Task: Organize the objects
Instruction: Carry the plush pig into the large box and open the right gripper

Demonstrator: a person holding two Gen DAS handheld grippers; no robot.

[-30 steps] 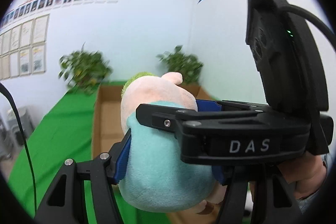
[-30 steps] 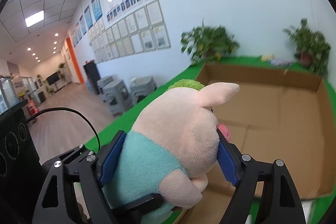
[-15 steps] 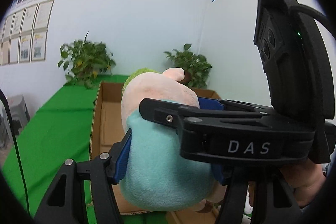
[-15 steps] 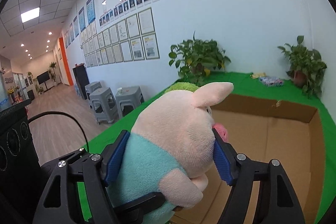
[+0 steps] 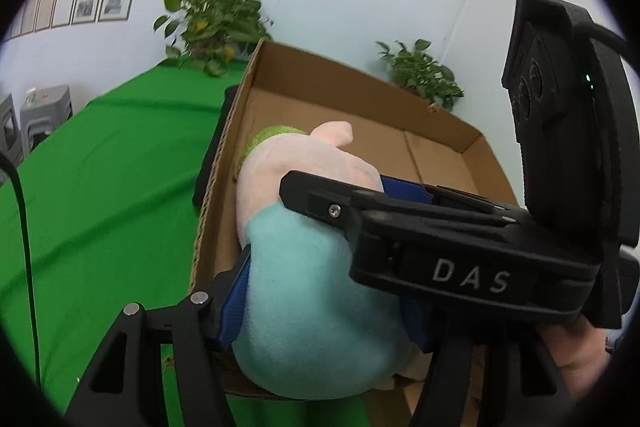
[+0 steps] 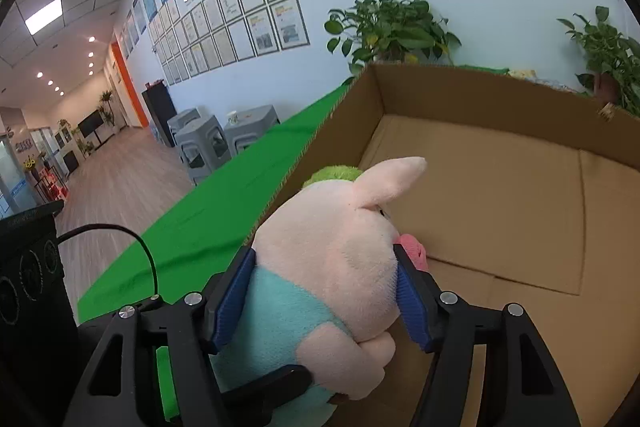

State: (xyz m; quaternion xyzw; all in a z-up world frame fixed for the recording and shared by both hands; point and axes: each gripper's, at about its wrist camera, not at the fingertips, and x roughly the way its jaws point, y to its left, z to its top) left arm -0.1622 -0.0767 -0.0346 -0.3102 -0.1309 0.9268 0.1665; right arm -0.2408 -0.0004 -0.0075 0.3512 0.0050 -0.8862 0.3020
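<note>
To the left of both grippers a green cloth-covered table (image 6: 224, 223) stretches away. The left gripper (image 5: 320, 307) clamps the teal body of a pink plush pig toy with a teal shirt and green tuft (image 5: 316, 291) between its 2 blue-padded fingers (image 5: 236, 301). The right gripper (image 6: 324, 291) grips the same toy (image 6: 336, 267) higher, its blue pads pressing the pink head on both sides. The toy hangs just over the near left wall of a large open brown cardboard box (image 6: 500, 195), directly ahead. Beyond the box, 2 leafy potted plants (image 6: 392, 27) stand against the white wall.
</note>
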